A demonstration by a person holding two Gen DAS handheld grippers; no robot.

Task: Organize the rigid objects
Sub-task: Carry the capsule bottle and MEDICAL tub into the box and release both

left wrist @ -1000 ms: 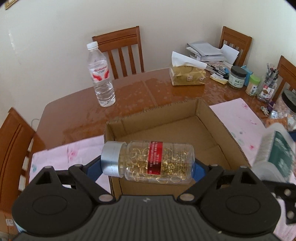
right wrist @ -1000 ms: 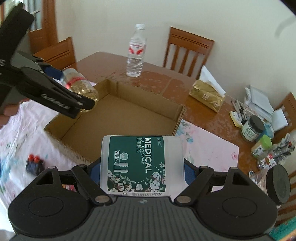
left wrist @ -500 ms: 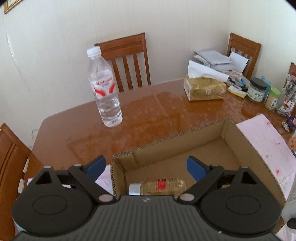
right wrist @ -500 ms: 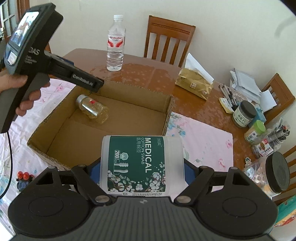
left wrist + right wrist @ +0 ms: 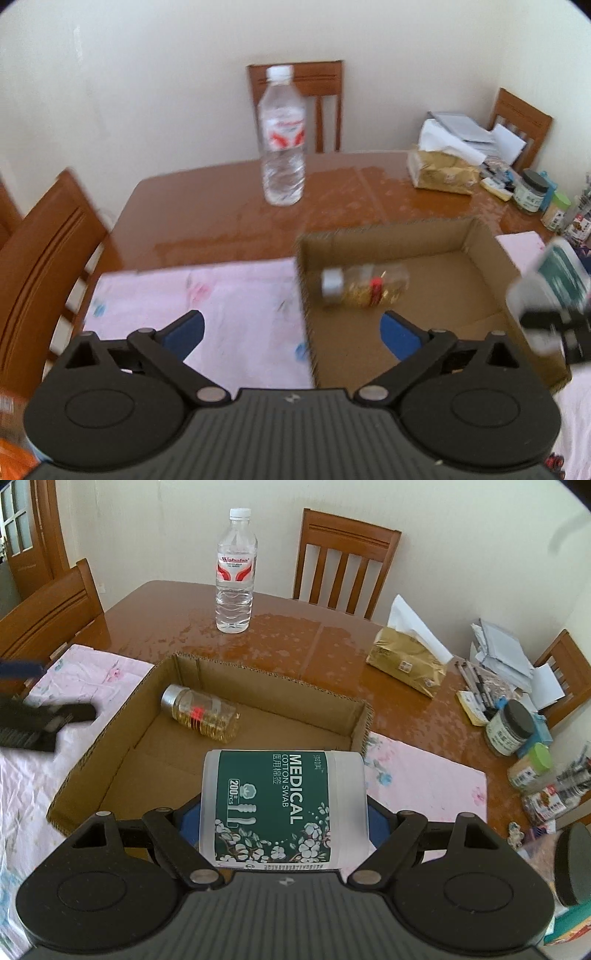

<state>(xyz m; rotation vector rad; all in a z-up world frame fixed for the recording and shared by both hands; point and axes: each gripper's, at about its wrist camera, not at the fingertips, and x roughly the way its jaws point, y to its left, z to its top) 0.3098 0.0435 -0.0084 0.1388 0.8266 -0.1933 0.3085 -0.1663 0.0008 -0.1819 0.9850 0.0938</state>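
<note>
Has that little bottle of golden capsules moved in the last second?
Yes. The capsule bottle was held above the cardboard box's near edge; now it lies on its side inside, near the far left corner.

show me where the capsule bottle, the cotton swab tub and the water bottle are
capsule bottle (image 5: pixel 201 716), right wrist view, on its clear body
cotton swab tub (image 5: pixel 282 806), right wrist view, on its green label
water bottle (image 5: pixel 235 590), right wrist view, on its lower body

One cardboard box (image 5: pixel 360 716), one capsule bottle (image 5: pixel 201 718), one swab tub (image 5: pixel 282 806), one water bottle (image 5: pixel 236 572).
</note>
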